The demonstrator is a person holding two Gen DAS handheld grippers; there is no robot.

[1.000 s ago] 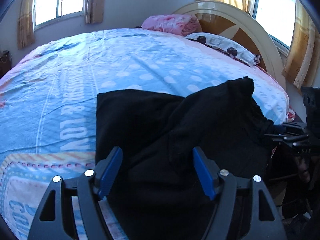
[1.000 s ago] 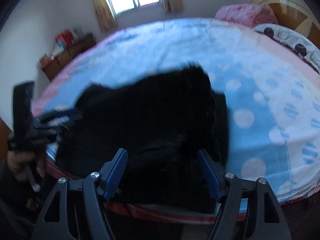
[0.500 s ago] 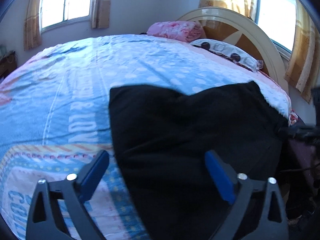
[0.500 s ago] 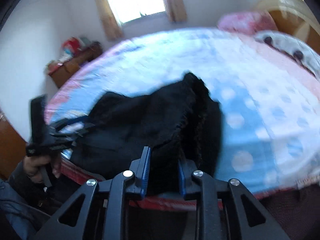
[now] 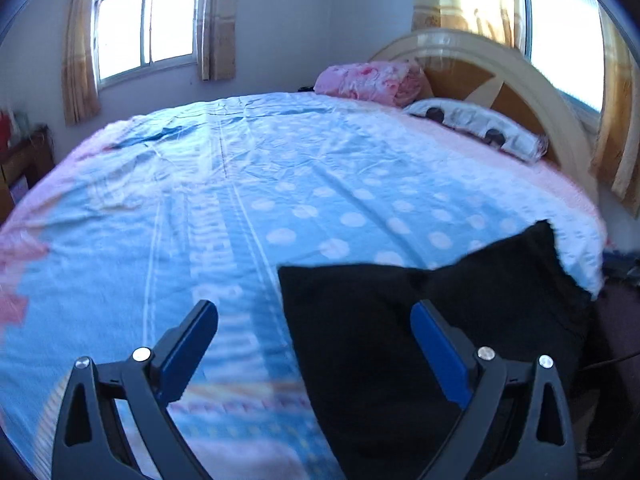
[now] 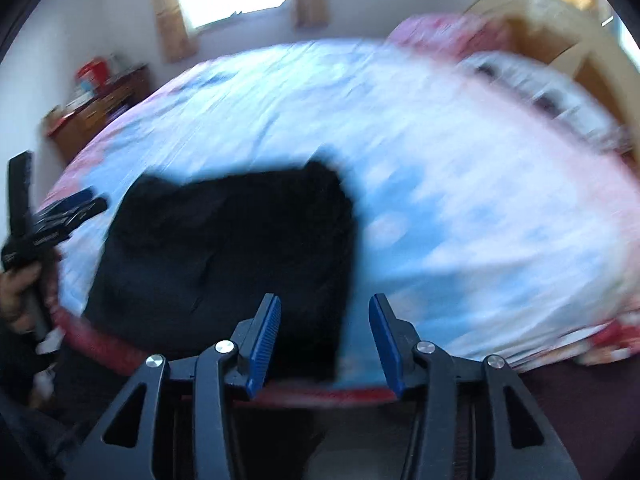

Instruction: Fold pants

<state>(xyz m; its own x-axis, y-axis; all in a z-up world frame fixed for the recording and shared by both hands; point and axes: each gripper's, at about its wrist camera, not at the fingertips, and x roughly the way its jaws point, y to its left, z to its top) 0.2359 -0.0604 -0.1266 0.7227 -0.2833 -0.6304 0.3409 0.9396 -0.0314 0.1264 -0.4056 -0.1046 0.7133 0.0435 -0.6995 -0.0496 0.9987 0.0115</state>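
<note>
The black pants lie folded at the near edge of the bed, both the left tool and right tool are released and empty, so I judge the bundle now needs gentle flattening.

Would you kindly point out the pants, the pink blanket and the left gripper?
pants (image 5: 360, 320), left wrist view, middle of the fabric.
pink blanket (image 5: 370, 82), left wrist view, its front.
left gripper (image 5: 314, 332), left wrist view, between fingertips.
</note>
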